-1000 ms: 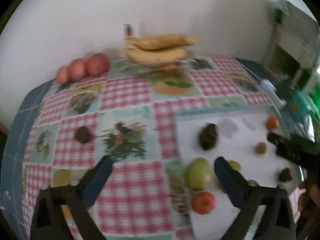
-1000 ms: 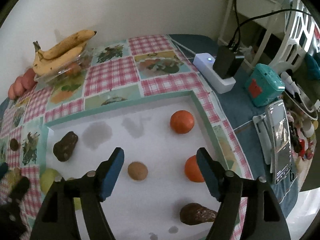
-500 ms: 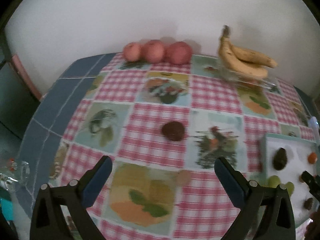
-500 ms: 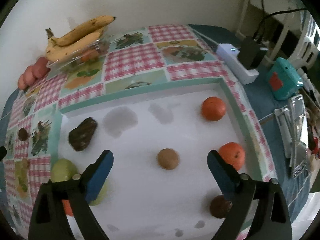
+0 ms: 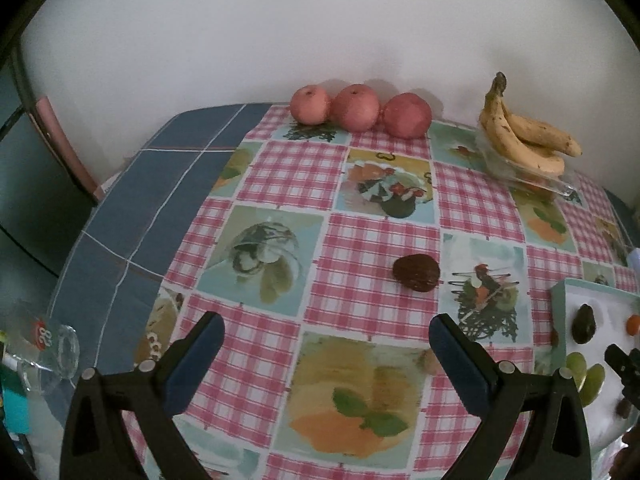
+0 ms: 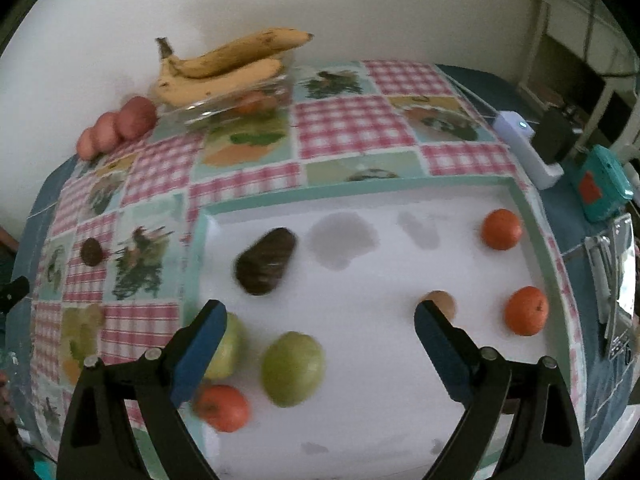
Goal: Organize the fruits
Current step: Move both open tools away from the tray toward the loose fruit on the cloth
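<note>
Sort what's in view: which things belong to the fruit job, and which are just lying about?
Job: tray, avocado, green apples, oranges, bananas, red apples, dark fruit.
Lying about: power strip, teal box, phone, glass.

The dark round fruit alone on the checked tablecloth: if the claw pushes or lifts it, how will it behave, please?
The dark round fruit looks rounded and sits free on the flat tablecloth, so a push would probably roll it. Its skin looks wrinkled and matt, so it may be soft and dent under a hard squeeze. It is small beside the apples, so likely light.
</note>
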A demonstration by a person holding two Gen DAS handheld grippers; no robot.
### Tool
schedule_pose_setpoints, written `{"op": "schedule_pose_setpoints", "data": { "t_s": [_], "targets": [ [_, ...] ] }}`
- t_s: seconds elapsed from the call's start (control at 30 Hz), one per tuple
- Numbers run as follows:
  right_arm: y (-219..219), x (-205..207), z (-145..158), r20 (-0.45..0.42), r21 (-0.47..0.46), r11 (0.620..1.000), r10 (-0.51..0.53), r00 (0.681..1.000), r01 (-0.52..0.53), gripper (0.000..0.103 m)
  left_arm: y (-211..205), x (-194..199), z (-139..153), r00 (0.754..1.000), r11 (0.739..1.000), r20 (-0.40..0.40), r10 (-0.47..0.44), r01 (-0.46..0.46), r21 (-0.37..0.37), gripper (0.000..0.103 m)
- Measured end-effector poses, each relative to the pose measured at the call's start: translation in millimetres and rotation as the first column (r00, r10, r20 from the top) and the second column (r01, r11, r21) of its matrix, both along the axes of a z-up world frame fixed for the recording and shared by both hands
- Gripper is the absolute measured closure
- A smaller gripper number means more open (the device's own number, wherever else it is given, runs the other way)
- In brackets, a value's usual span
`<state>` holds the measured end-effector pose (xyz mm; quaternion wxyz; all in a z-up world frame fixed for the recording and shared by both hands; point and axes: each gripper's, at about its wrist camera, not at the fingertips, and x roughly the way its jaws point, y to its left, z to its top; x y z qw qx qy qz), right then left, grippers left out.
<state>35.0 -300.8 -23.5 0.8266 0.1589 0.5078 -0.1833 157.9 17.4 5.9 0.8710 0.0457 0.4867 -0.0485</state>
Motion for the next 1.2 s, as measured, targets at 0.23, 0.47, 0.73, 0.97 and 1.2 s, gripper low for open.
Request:
{"op": "schedule_pose_setpoints", "data": {
  "t_s": [0.23, 0.47, 0.73, 0.97, 1.2],
  "targets": [
    [36, 19, 3, 0.022, 0.050, 0.998, 0.045, 0.999, -0.046, 0.008, 38, 6, 2, 0.999, 0.998, -0.004, 0.054, -0.054, -0.013, 0.000],
    [68, 33, 7, 0.048, 0.072, 0.994, 0.080, 0.996, -0.083, 0.008, 77, 11, 2, 0.991, 0.990, -0.007, 0.136, -0.136, -0.023, 0.000],
    [110, 50, -1, 0.037, 0.088, 0.982, 0.162, 0.986, -0.165, 0.008, 91, 14, -3, 0.987, 0.987, -0.028, 0.158, -0.159, -0.036, 0.000],
    [145, 64, -13, 0.023, 0.104, 0.966, 0.237, 0.971, -0.238, 0.008, 83, 18, -18, 0.989, 0.991, -0.067, 0.131, -0.133, -0.017, 0.000],
    [169, 74, -27, -0.002, 0.104, 0.949, 0.298, 0.954, -0.297, 0.008, 87, 25, -41, 0.981, 0.988, -0.117, 0.157, -0.155, 0.023, 0.000]
  ]
}}
